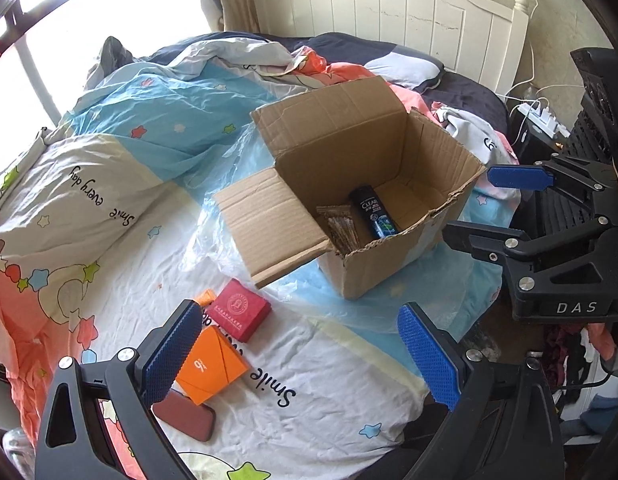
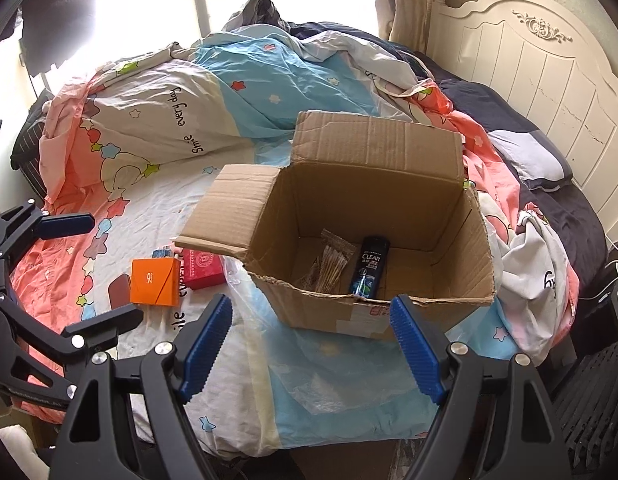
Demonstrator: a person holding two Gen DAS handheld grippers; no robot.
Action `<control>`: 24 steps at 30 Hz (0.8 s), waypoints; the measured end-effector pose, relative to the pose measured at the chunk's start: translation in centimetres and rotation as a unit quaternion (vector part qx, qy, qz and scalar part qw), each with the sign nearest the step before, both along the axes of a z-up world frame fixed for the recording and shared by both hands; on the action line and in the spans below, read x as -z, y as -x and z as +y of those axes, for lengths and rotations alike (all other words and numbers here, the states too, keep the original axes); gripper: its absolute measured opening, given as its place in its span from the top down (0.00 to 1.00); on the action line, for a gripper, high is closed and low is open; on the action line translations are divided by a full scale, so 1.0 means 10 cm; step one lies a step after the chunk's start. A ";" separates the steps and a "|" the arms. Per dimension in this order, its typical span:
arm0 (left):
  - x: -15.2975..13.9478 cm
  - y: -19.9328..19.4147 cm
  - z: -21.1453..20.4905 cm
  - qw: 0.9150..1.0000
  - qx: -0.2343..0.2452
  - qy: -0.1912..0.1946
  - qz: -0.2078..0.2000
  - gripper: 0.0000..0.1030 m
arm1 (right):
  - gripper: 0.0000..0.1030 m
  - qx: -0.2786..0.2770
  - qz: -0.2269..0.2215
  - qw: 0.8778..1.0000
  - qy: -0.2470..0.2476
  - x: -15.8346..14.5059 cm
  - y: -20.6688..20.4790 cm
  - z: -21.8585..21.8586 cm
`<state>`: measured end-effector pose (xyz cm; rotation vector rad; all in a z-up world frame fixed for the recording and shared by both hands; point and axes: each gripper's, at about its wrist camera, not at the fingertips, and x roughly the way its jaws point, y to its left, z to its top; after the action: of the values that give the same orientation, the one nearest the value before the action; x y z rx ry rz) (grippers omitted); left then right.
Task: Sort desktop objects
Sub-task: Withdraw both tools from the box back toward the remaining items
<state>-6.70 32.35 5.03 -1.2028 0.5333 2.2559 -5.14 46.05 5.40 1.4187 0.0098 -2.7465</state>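
Seen from the left wrist: left gripper spread wide, empty, low over the quilt, its left pad just beside the orange box. Next to that, a red box, touching or nearly so; nearer the camera a maroon case, half hidden under the finger; a small orange corner peeking out behind the red box, too little to identify. Beyond, an open carton on clear plastic, holding a black CLEAR bottle beside a brown packet. Right gripper visible at the carton's right, wide apart, empty. Seen from the right wrist: right gripper wide, empty, before the carton's near wall; bottle and packet lying on the floor of the carton; left gripper at far left. Only here: the carton's front label, and the maroon case unobstructed behind the orange box.
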 end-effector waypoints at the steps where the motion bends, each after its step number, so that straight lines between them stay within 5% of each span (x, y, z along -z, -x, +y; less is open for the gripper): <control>1: 0.01 0.00 -0.06 1.000 -0.003 0.000 -0.001 0.02 | 0.24 -0.004 -0.001 1.000 -0.002 0.00 0.00 -0.05; 24: 0.15 0.15 -1.35 0.994 -0.103 -0.009 -0.025 0.02 | 0.24 -0.056 -0.017 0.998 -0.003 0.15 0.08 -1.02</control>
<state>-8.17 18.84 3.55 -1.3563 0.3824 2.3872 -5.95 35.84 3.93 1.4196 0.0940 -2.6356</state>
